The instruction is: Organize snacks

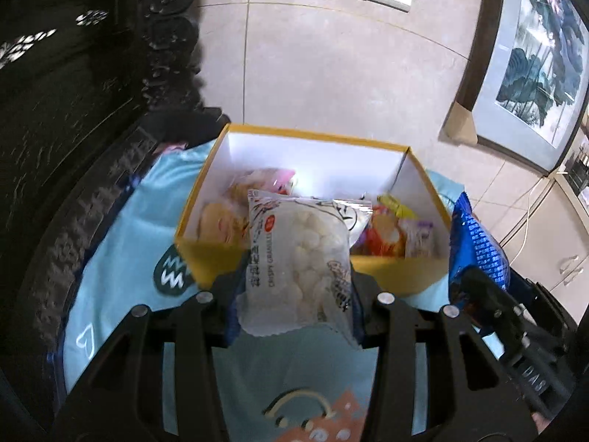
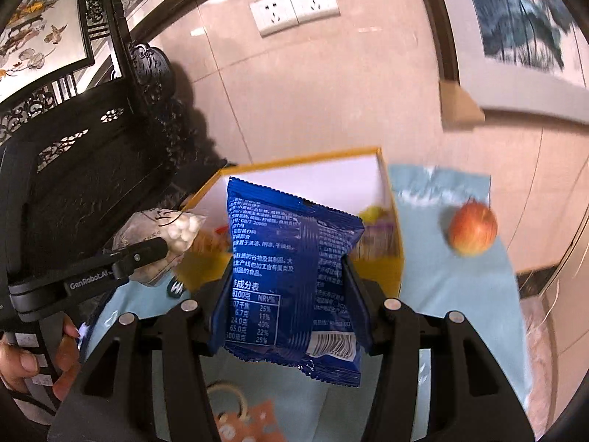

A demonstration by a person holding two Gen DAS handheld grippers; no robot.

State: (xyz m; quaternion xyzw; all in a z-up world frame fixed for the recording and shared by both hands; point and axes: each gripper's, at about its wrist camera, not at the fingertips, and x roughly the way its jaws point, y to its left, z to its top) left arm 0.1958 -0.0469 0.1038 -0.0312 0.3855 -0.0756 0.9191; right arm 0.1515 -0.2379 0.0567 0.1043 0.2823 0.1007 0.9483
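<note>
**Two snack packets held up in front of the yellow box**

The left gripper (image 1: 294,291) is clamped on a clear packet (image 1: 298,258) of white puffed pieces, its pads pressing the packet's two sides, and holds it just in front of the near wall of the yellow box (image 1: 206,258). The right gripper (image 2: 291,291) grips a blue packet (image 2: 291,276) by its sides, printed back facing the camera, also in front of the box and clear of the cloth.

The box stands open on a light blue cloth (image 1: 121,243), white inside, with several other snacks lying in it: pale and orange wrappers on its left half, red, yellow and purple ones on its right. An apple (image 2: 473,228) rests on the cloth to the right of the box, well apart from it. A hand (image 2: 33,364) holds the left gripper's handle.
</note>
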